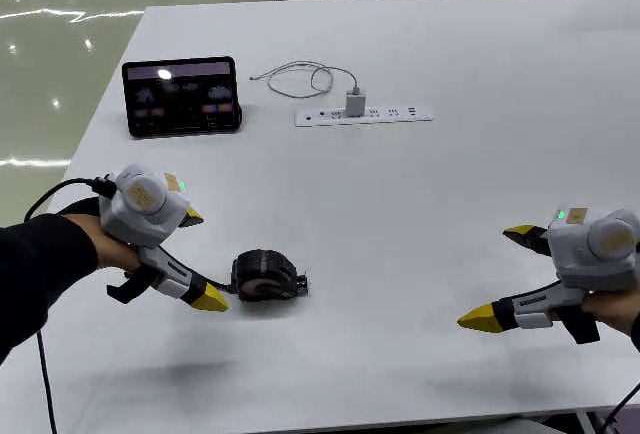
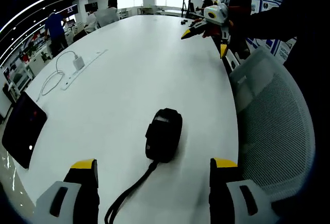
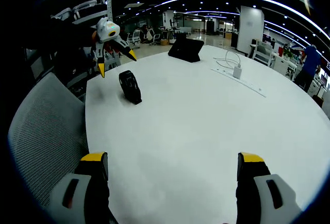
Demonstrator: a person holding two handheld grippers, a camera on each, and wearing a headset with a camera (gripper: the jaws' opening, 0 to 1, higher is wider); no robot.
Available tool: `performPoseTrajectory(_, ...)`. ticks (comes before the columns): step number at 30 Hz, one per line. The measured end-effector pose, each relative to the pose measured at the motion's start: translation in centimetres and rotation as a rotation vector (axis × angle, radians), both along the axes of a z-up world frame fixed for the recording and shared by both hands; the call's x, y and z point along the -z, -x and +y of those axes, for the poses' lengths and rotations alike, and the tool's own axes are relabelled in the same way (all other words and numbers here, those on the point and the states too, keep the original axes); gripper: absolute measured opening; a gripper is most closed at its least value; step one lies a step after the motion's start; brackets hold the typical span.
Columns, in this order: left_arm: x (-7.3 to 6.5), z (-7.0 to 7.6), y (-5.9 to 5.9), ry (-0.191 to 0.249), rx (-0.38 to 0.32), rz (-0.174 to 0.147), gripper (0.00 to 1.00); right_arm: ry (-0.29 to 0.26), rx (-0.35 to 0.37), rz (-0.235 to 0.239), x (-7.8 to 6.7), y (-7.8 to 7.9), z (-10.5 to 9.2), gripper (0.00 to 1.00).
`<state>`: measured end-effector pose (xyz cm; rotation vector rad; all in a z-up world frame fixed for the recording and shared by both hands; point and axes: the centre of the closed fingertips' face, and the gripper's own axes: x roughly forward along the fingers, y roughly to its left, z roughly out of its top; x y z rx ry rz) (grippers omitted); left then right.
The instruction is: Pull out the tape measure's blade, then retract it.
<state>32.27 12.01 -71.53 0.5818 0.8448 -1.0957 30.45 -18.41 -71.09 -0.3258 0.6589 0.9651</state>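
I have both grippers over the white table (image 1: 450, 184) and neither one grips anything. The left gripper (image 1: 200, 259) has its jaws spread wide, and in the left gripper view (image 2: 153, 163) the two yellow tips stand far apart with bare tabletop between them. The black tape measure (image 1: 268, 275) lies on the table just ahead of that gripper, near its lower tip but apart from it. In the left gripper view the case (image 2: 164, 133) sits on the line between the jaws, a little beyond the tips, and a dark wrist strap (image 2: 129, 195) trails from it back toward me. The right gripper (image 1: 499, 275) hangs well away on the other side of the table, its jaws also wide open, pointing toward the tape measure. In its own view (image 3: 172, 157) I see open table between the tips and the tape measure (image 3: 130, 85) far ahead, beside the left gripper (image 3: 116, 64). At the far side of the table stand a tablet (image 1: 181, 96) and a white power strip (image 1: 365, 114) with a charger (image 1: 355, 103) plugged in and a looped cable (image 1: 300, 76). A grey mesh chair (image 2: 273, 121) is at the table's near edge.
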Motion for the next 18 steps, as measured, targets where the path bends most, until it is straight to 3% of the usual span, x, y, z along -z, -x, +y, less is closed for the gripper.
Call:
performPoseTrajectory(5,0.5,-1.3,-0.2,-0.033,0.062,0.004,0.8,-0.007,-0.055,-0.013,0.0,-0.5,1.9,1.0)
performPoseTrajectory(7,1.6,-0.8,0.0,-0.127,0.111,0.015,0.74,-0.025,-0.083,-0.013,0.0,-0.6,3.0,1.0)
performPoseTrajectory(8,1.9,-1.0,0.0,-0.134,0.119,0.011,0.72,-0.027,-0.09,-0.009,0.0,-0.6,3.4,1.0)
performPoseTrajectory(10,2.0,-2.2,0.2,-0.099,0.128,0.023,0.7,-0.015,-0.118,-0.01,0.3,-0.7,4.2,1.0)
performPoseTrajectory(15,2.8,-3.4,0.1,-0.116,0.147,0.028,0.69,-0.018,-0.157,-0.005,1.0,-1.2,6.0,1.0)
performPoseTrajectory(17,3.1,-4.0,0.1,-0.118,0.162,0.027,0.68,-0.089,-0.136,0.044,0.7,-1.2,7.8,1.0)
performPoseTrajectory(18,3.2,-4.2,0.1,-0.118,0.164,0.03,0.67,-0.101,-0.16,0.062,1.0,-1.3,8.2,1.0)
